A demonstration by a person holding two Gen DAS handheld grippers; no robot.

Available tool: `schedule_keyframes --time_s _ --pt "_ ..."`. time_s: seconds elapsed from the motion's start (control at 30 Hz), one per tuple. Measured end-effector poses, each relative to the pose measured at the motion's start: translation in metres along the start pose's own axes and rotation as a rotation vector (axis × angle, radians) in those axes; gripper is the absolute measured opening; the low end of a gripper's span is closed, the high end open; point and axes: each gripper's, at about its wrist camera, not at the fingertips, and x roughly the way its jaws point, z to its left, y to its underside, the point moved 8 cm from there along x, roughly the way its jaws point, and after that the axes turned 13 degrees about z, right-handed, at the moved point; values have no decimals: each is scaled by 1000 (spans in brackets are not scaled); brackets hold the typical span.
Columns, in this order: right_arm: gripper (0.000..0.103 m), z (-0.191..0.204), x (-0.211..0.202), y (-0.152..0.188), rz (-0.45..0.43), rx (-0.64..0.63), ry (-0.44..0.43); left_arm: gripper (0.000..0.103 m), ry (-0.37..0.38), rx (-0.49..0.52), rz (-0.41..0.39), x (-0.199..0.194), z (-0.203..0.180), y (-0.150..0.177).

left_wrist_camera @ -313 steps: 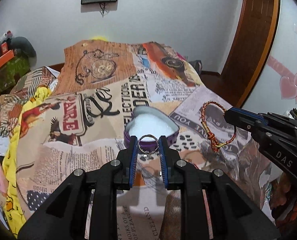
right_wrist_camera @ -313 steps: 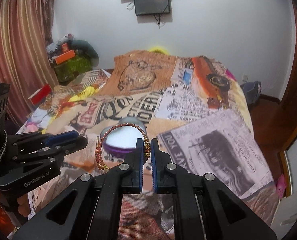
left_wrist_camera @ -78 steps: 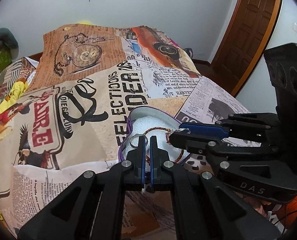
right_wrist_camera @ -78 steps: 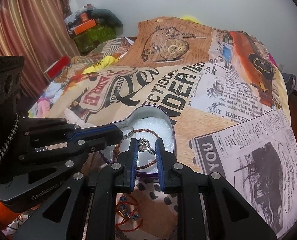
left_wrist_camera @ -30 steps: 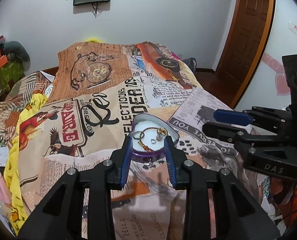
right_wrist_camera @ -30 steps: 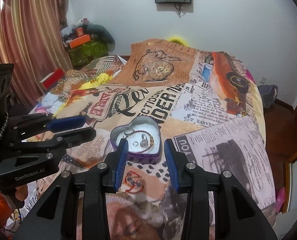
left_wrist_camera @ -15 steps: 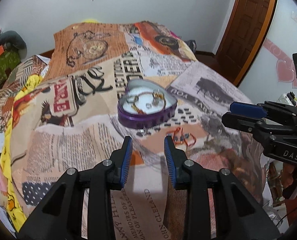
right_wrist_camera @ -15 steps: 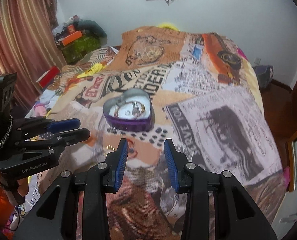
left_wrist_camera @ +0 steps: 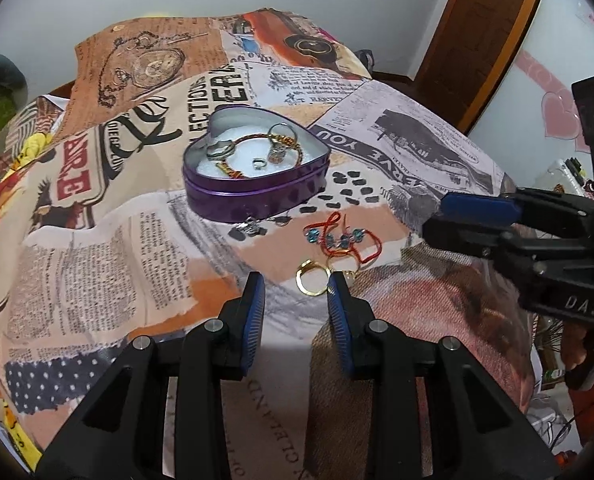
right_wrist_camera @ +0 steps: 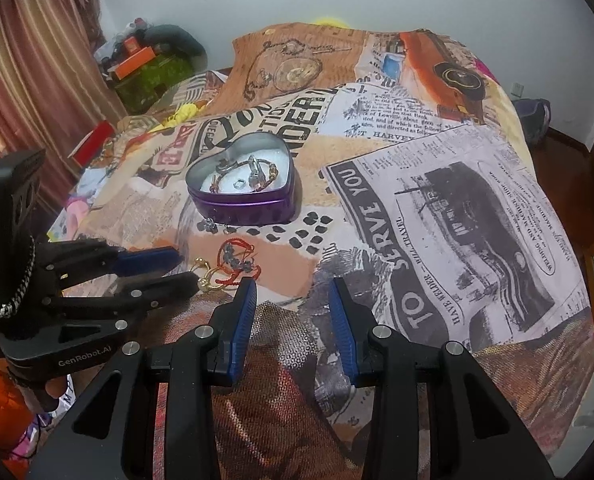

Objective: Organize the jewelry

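Observation:
A purple heart-shaped tin [left_wrist_camera: 257, 196] [right_wrist_camera: 245, 204] sits on the printed bedspread with rings and a red-gold bracelet [left_wrist_camera: 257, 148] inside. In front of it lie a gold ring [left_wrist_camera: 312, 278], a red cord bracelet with blue beads [left_wrist_camera: 343, 242] [right_wrist_camera: 237, 262] and small silver earrings [left_wrist_camera: 253, 226] [right_wrist_camera: 209, 225]. My left gripper [left_wrist_camera: 296, 284] is open and empty, its jaws either side of the gold ring, just above the bed. My right gripper [right_wrist_camera: 291, 286] is open and empty, right of the cord bracelet.
The bedspread [right_wrist_camera: 437, 200] covers the whole bed and drops off at the right edge. Clutter and a curtain [right_wrist_camera: 37, 60] stand at the left. A wooden door [left_wrist_camera: 481, 32] is at the far right.
Both grippers have let go of the ring and bracelet into the tin, drawn back and opened. The left gripper has moved down to the gold ring in front of the tin.

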Motion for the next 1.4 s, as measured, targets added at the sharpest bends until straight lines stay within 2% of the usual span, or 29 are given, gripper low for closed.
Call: schedule_keyframes --time_s 0.2,0.37,0.6,0.63,0.87,1.07,1.27,1.4 --pt "34 3 7 -2 15 -5 -12 31 -19 29 -22 5 -5 -5" --pt "34 5 11 -8 17 -11 -20 15 2 37 -33 6 -6 -8" --pt "34 13 20 -22 23 -26 -30 14 -14 31 -49 4 0 -11" --pt "34 14 21 -24 24 -29 -31 6 -23 26 -53 3 3 -12" --pt "34 20 42 -26 72 -64 -10 6 -30 -23 -68 -3 27 -13" --pt "33 19 42 -26 66 -49 -55 6 -24 -31 -72 -2 32 -11" --pt "9 18 42 -27 56 -50 -65 6 -13 -38 -76 -1 30 -11" --pt "5 19 39 -28 40 -56 -56 6 -16 -34 -79 -3 29 -12"
